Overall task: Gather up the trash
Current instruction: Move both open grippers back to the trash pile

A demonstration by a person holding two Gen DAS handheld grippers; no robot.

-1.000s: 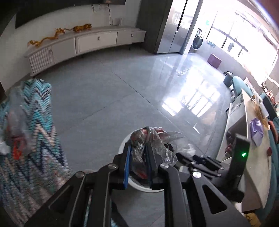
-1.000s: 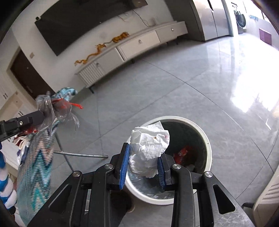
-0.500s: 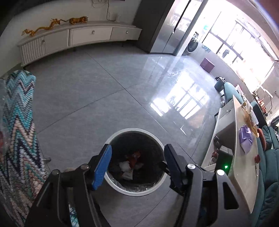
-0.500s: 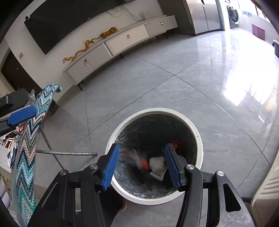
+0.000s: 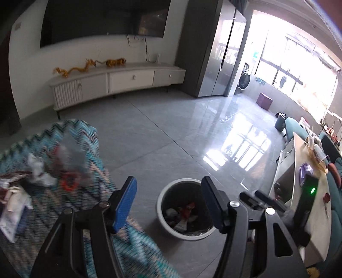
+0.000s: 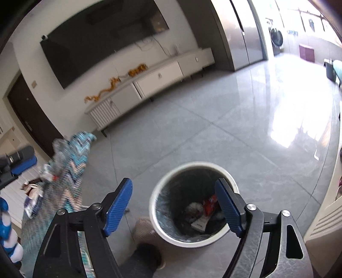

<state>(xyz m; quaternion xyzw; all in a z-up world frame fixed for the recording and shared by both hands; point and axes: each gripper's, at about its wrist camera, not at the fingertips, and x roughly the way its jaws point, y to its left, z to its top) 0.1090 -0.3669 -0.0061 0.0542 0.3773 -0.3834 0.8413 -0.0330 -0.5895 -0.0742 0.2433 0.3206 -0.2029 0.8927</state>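
A round white waste bin with a dark liner (image 5: 185, 210) stands on the grey tiled floor (image 5: 171, 132) of a living room, the fixed mark in both wrist views. To the left of the bin, a surface draped in blue zigzag-patterned cloth (image 5: 89, 149) carries uncollected trash: crumpled clear plastic wrap with red scraps (image 5: 66, 158) and white paper wrappers (image 5: 12, 211), all blurred. Above the bin's near rim, the black left gripper with blue pads (image 5: 168, 204) hangs with its jaws well apart and nothing between them. Inside the bin lie discarded items, among them a red wrapper (image 6: 210, 202) and crumpled white paper (image 6: 193, 208). In the right wrist view, the black right gripper with blue pads (image 6: 174, 208) frames the bin's mouth, its jaws opening wide and gripping nothing. Far behind the bin, a long white media cabinet (image 5: 119, 82) runs along the wall under a dark wall-mounted screen (image 5: 102, 19), with golden dragon ornaments (image 5: 72, 69) on top. To the right of the bin, a pale counter (image 5: 307, 192) holds small items too small to tell apart, with bright windows (image 5: 295, 64) beyond it.
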